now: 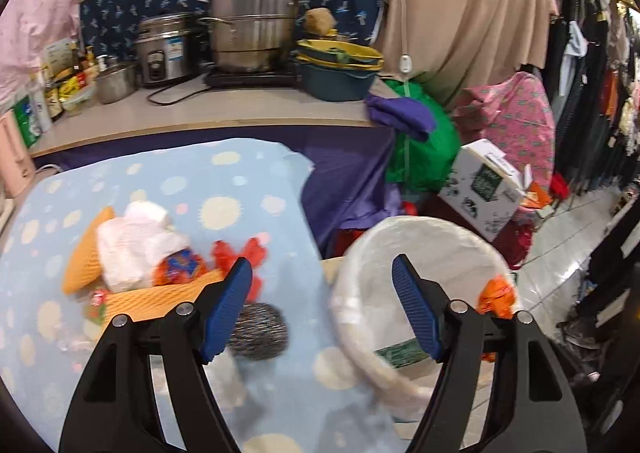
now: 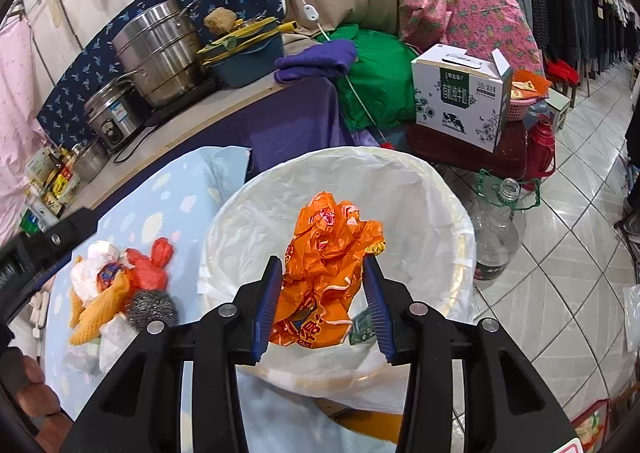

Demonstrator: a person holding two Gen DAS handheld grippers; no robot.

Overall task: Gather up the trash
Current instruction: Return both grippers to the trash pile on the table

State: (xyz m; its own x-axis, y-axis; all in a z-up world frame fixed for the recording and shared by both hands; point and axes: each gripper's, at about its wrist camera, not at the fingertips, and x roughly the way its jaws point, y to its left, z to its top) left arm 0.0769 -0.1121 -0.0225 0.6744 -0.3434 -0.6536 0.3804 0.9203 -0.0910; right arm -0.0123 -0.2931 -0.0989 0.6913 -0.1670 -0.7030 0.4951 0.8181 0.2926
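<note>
My right gripper (image 2: 324, 265) is shut on a crumpled orange plastic bag (image 2: 328, 273) and holds it over the white-lined trash bin (image 2: 440, 189). A green wrapper (image 2: 362, 327) lies inside the bin. My left gripper (image 1: 322, 269) is open and empty above the gap between the trash pile and the bin (image 1: 360, 253). The pile on the blue dotted cloth (image 1: 224, 181) holds white tissue (image 1: 136, 241), orange foam netting (image 1: 160, 297), a red bag (image 1: 240, 253) and a steel scourer (image 1: 260, 329). The orange bag (image 1: 496, 293) shows at the bin's right in the left wrist view.
A counter (image 1: 224, 109) behind carries steel pots (image 1: 252, 21), a rice cooker (image 1: 164, 49), stacked basins (image 1: 340, 69) and bottles. A milk carton box (image 2: 460, 97), a clear plastic bottle (image 2: 496, 229) and a red flask (image 2: 540, 149) stand by the tiled floor (image 2: 560, 253).
</note>
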